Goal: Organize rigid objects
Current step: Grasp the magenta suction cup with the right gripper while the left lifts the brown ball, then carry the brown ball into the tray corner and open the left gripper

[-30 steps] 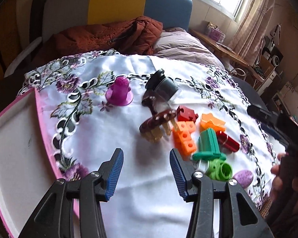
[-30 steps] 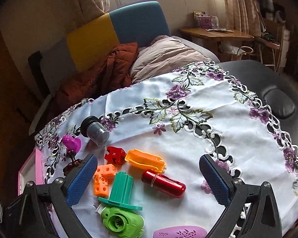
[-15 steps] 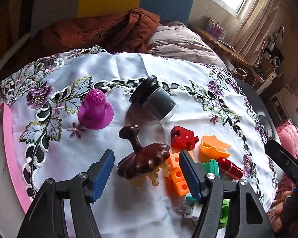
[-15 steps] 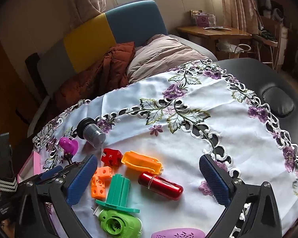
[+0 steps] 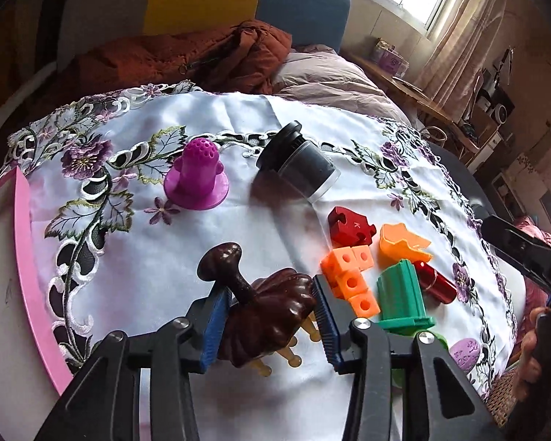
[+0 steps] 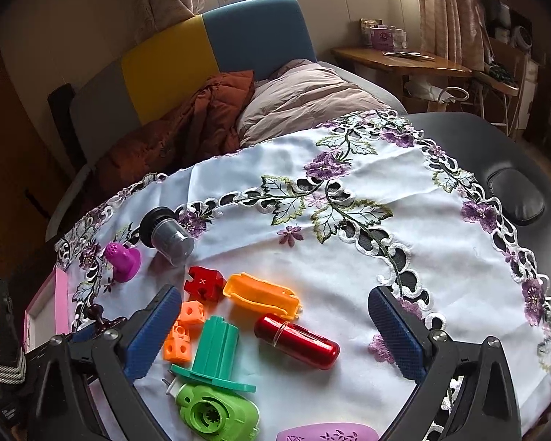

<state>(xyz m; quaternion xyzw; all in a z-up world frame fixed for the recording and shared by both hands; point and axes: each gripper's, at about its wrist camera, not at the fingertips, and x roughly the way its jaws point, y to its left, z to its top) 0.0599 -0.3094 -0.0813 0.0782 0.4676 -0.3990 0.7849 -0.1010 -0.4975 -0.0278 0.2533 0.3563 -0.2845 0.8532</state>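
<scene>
Dark brown and glossy, the massager [image 5: 272,316] sits low in the middle of the left wrist view, and my left claw [image 5: 270,321] has its blue pads [image 5: 213,325] against the ribbed dome on both sides, narrowed to about its width. Whether they press hard I cannot tell. It looks like hard, smooth plastic, light and stiff, so I judge it may slip on the curved sides; the grooves there should give the pads some bite. The knobbed handle [image 5: 224,262] leans toward the upper left, and the amber prongs [image 5: 294,352] point down at the cloth [image 5: 136,279], thin enough to snag. The pink tray [image 5: 29,257] lies along the left edge. My right claw [image 6: 272,334] hangs wide open and empty above the red tube [image 6: 297,340], lower middle of its view.
</scene>
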